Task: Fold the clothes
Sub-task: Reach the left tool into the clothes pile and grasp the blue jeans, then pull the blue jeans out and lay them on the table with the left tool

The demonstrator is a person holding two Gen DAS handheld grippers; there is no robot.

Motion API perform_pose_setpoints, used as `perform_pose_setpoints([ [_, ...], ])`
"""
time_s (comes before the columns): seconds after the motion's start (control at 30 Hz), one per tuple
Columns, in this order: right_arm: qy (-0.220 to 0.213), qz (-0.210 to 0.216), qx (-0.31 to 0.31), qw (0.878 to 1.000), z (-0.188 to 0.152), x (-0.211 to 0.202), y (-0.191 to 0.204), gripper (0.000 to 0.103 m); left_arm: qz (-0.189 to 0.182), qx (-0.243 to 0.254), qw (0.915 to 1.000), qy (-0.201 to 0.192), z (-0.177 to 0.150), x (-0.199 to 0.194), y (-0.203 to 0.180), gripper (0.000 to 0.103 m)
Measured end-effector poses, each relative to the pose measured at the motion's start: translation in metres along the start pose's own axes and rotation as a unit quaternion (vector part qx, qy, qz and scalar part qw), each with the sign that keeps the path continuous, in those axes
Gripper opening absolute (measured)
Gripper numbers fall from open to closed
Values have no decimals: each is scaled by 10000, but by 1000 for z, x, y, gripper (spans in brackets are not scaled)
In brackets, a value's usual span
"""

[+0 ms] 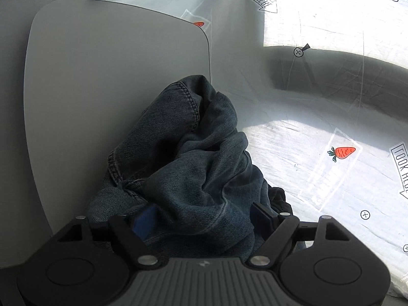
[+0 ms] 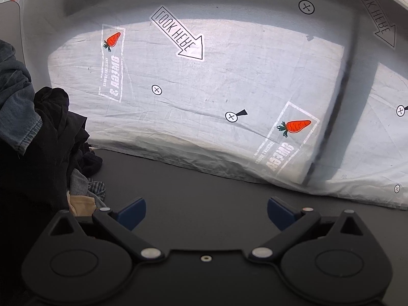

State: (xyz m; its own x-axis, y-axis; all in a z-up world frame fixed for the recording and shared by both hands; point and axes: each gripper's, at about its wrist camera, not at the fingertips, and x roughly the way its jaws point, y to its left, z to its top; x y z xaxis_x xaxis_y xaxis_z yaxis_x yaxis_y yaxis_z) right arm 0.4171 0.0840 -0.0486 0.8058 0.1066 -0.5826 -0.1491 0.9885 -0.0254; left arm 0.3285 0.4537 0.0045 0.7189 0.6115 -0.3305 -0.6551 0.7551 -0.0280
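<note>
A crumpled pair of dark blue jeans (image 1: 193, 153) lies heaped in the left wrist view, leaning against a grey board (image 1: 114, 76). My left gripper (image 1: 204, 219) is open, its jaws spread wide on either side of the jeans, with denim bunched between them. In the right wrist view my right gripper (image 2: 206, 213) is open and empty over a dark table (image 2: 216, 191). A pile of clothes sits at its left: a black garment (image 2: 51, 132), blue denim (image 2: 15, 97), and grey and tan pieces (image 2: 84, 193).
A white printed sheet (image 2: 216, 89) with carrots and arrows covers the background in both views; it also shows in the left wrist view (image 1: 318, 114). The grey board stands at the left of the jeans.
</note>
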Motion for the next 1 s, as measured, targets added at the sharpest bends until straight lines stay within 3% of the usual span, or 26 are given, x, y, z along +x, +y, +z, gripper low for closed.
perform_pose_setpoints([
  [0.07, 19, -63, 71, 10000, -1, -1, -7, 103, 33, 148, 9998, -153, 2, -5, -4, 86],
  [0.3, 23, -207, 315, 9993, -3, -4, -29, 103, 265, -10, 9996, 125, 7, 49, 10, 84],
  [0.37, 42, -249, 349, 9991, -6, -2, -33, 103, 168, -196, 9992, 308, 7, 59, 14, 64],
  [0.4, 71, -258, 380, 9989, -8, -1, -36, 103, 116, -327, 9987, 377, 7, 62, 16, 62],
  [0.5, 169, -258, 513, 9982, -15, -1, -42, 103, 42, -493, 9980, 399, 8, 55, 17, 26],
  [0.57, 149, -324, 592, 9976, -20, -5, -46, 103, -272, -502, 9975, 418, 12, 42, 15, 13],
  [0.63, 93, -390, 608, 9973, -24, -10, -48, 103, -1030, -721, 9911, 444, 17, 20, 11, 10],
  [0.73, -2, -401, 656, 9970, -28, -22, -57, 102, -1656, -294, 9852, 331, 22, -20, -21, 2],
  [0.87, -224, -389, 954, 9944, -37, -48, -80, 102, -2404, 503, 9694, 26, 18, -89, -85, 2],
  [1.0, -431, -516, 1200, 9905, -55, -84, -115, 102, -3019, 635, 9511, 135, 2, -138, -134, 2],
])
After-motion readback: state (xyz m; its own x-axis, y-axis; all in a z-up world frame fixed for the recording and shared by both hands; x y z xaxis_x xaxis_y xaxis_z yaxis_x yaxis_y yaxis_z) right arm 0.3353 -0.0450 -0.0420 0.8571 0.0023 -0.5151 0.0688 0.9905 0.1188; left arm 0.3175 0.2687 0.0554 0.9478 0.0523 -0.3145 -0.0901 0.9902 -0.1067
